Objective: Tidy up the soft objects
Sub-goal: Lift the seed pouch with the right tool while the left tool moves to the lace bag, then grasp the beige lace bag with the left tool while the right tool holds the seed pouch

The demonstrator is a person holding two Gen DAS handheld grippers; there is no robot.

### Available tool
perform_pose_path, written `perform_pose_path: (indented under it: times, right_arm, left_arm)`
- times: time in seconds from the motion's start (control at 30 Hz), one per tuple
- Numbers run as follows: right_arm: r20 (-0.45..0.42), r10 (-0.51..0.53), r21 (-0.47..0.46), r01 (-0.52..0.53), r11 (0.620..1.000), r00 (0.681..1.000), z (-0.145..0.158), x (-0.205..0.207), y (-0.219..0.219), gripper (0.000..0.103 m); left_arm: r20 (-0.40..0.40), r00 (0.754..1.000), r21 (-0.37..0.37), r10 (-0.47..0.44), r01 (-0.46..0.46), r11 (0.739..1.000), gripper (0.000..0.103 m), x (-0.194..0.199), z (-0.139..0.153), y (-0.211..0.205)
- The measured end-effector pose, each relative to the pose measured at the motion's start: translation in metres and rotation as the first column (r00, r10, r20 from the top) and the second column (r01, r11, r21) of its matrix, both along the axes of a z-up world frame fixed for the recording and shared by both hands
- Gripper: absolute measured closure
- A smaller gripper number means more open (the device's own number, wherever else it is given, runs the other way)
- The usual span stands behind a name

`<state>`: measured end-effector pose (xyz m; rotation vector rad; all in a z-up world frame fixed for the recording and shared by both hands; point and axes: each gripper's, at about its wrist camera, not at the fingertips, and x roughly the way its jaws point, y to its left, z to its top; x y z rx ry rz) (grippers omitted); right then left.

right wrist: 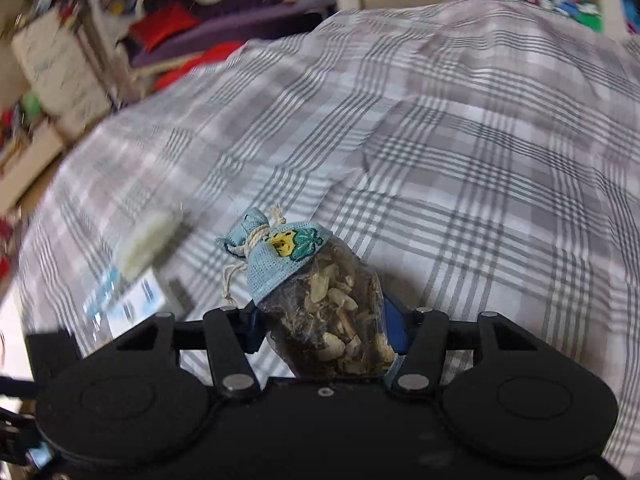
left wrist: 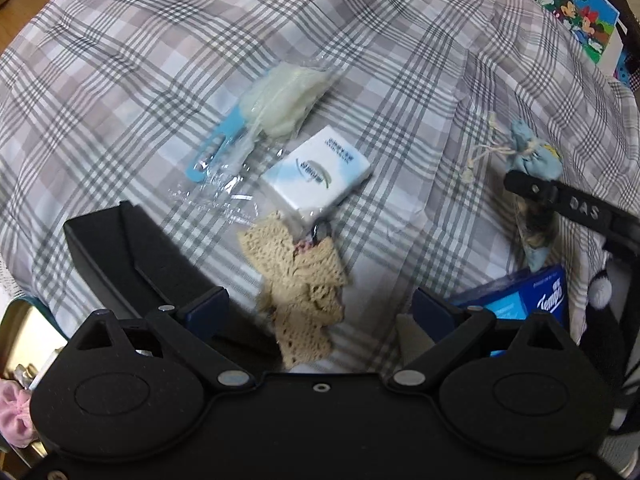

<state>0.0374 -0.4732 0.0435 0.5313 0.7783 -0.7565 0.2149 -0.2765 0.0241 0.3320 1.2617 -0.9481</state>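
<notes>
My right gripper [right wrist: 326, 320] is shut on a potpourri sachet [right wrist: 320, 292] with a light blue cloth top and drawstring, held above the plaid bedcover [right wrist: 460, 140]. The sachet [left wrist: 532, 152] and the right gripper [left wrist: 560, 204] also show at the right of the left wrist view. My left gripper [left wrist: 316, 304] is open and empty, low over a beige lace piece [left wrist: 300, 288]. Beyond it lie a white tissue pack [left wrist: 316, 172] and a pale sponge with a blue handle in clear wrap [left wrist: 276, 100].
A blue Tempo tissue box [left wrist: 528, 300] lies at the lower right. A black tray wall [left wrist: 120, 248] stands at the left, with a pink scrunchie [left wrist: 14, 416] below it. A cartoon picture box [left wrist: 576, 8] sits at the far right. Room clutter lies beyond the bed [right wrist: 80, 60].
</notes>
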Motion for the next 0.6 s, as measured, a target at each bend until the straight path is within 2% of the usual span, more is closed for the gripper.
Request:
perform_pose_path:
  times: [0.17, 0.27, 0.43, 0.6]
  right_arm:
    - [0.048, -0.028, -0.015, 0.029, 0.999, 0.998, -0.005, -0.008, 0.0, 0.047]
    - [0.067, -0.03, 0.024, 0.028, 0.999, 0.997, -0.01, -0.009, -0.005, 0.047]
    - [0.05, -0.027, 0.007, 0.027, 1.0, 0.998, -0.014, -0.008, -0.002, 0.047]
    - [0.07, -0.021, 0.011, 0.02, 1.0, 0.997, -0.012, -0.011, -0.001, 0.047]
  left_arm:
    - [-0.01, 1.0, 0.016, 0.013, -0.013, 1.0, 0.008, 0.003, -0.009, -0.014]
    - [-0.006, 1.0, 0.052, 0.001, -0.001, 0.999, 0.008, -0.001, -0.017, -0.025]
    - [-0.004, 1.0, 0.114, 0.005, -0.005, 0.993, 0.008, -0.005, -0.036, -0.036]
    - [0.003, 1.0, 0.185, 0.011, -0.012, 0.983, 0.009, -0.007, -0.054, -0.041]
